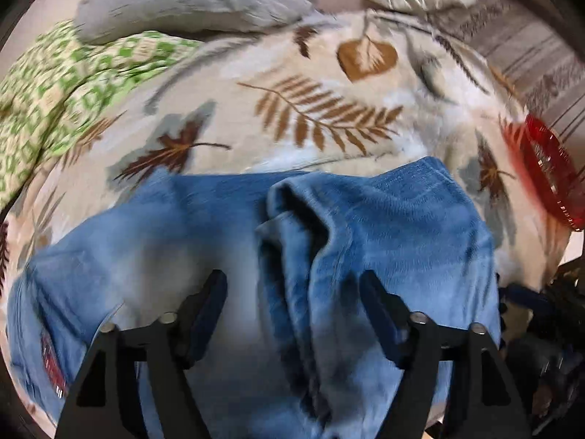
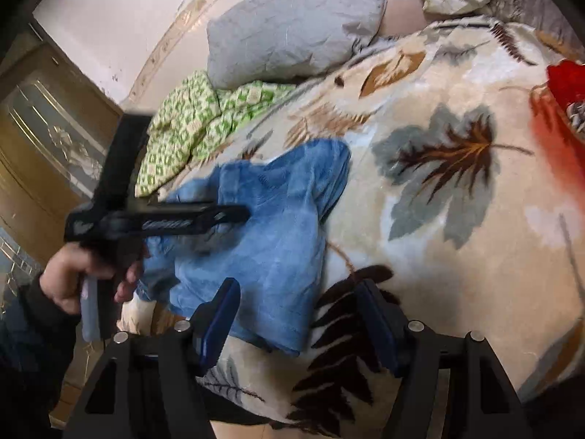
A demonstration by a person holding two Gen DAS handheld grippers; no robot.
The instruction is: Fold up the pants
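Leaf-print blanket [image 1: 329, 84] | jeans [image 1: 384, 226] beneath spread left tool [image 1: 292, 285]

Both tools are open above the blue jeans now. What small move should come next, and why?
Probably lower the left tool onto the raised crease at the middle of the folded blue denim jeans and press it flat. Both tools stand open and hold nothing, the right tool near the jeans' edge, and the fold bulges on the leaf-patterned blanket.

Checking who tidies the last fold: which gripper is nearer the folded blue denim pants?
Left. The left gripper hangs open directly over the folded blue denim pants; the right gripper is open beside their near edge, mostly over the leaf-print blanket.
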